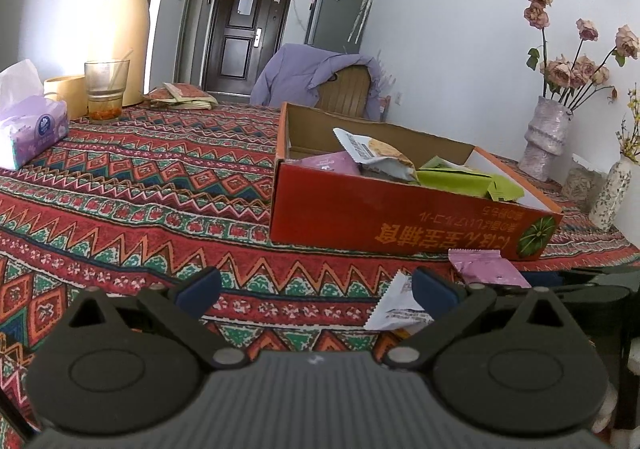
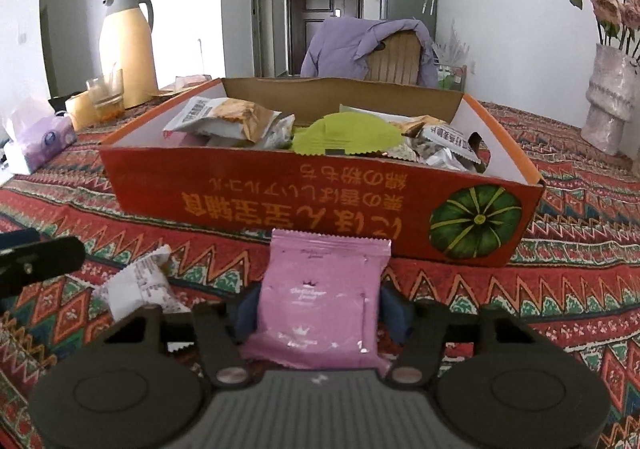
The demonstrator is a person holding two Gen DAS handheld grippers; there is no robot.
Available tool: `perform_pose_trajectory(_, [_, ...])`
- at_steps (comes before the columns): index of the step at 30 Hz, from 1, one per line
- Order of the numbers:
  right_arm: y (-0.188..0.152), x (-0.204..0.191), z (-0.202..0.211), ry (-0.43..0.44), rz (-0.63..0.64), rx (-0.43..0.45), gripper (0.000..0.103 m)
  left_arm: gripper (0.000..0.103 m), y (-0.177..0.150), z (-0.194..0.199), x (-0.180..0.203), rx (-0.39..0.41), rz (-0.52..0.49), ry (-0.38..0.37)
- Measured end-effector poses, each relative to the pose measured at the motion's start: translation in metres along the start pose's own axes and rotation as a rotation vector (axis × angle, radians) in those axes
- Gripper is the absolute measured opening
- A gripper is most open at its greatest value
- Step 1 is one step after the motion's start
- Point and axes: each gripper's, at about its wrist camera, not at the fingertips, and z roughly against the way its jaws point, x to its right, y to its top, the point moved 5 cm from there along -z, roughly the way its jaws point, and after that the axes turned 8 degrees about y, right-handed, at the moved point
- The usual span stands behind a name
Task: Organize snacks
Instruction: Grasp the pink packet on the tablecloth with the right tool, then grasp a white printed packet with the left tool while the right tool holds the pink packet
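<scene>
A red cardboard box stands on the patterned tablecloth and holds several snack packets, white, green and pink. My right gripper is shut on a pink snack packet just in front of the box; the packet also shows in the left wrist view. A white snack packet lies on the cloth between the two grippers. My left gripper is open and empty, with its right fingertip next to the white packet.
A tissue pack, a glass, a yellow cup and a yellow thermos stand at the far left. Flower vases stand at the right. A chair with a purple jacket is behind the table.
</scene>
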Motion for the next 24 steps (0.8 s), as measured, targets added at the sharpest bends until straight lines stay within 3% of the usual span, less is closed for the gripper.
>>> perform_pose_trajectory(12, [-0.003, 0.006, 0.028, 0.005, -0.014, 0.083, 0.061, 0.103, -0.001, -0.002, 0.000, -0.009, -0.001, 0.009])
perform_pose_trajectory(19, [-0.007, 0.021, 0.047, -0.024, -0.024, 0.127, 0.061, 0.103, -0.001, -0.001, 0.006, -0.029, -0.032, 0.056])
perform_pose_trajectory(24, [-0.009, 0.034, 0.055, -0.043, -0.058, 0.150, 0.061, 0.103, 0.004, 0.004, 0.021, -0.057, -0.026, 0.019])
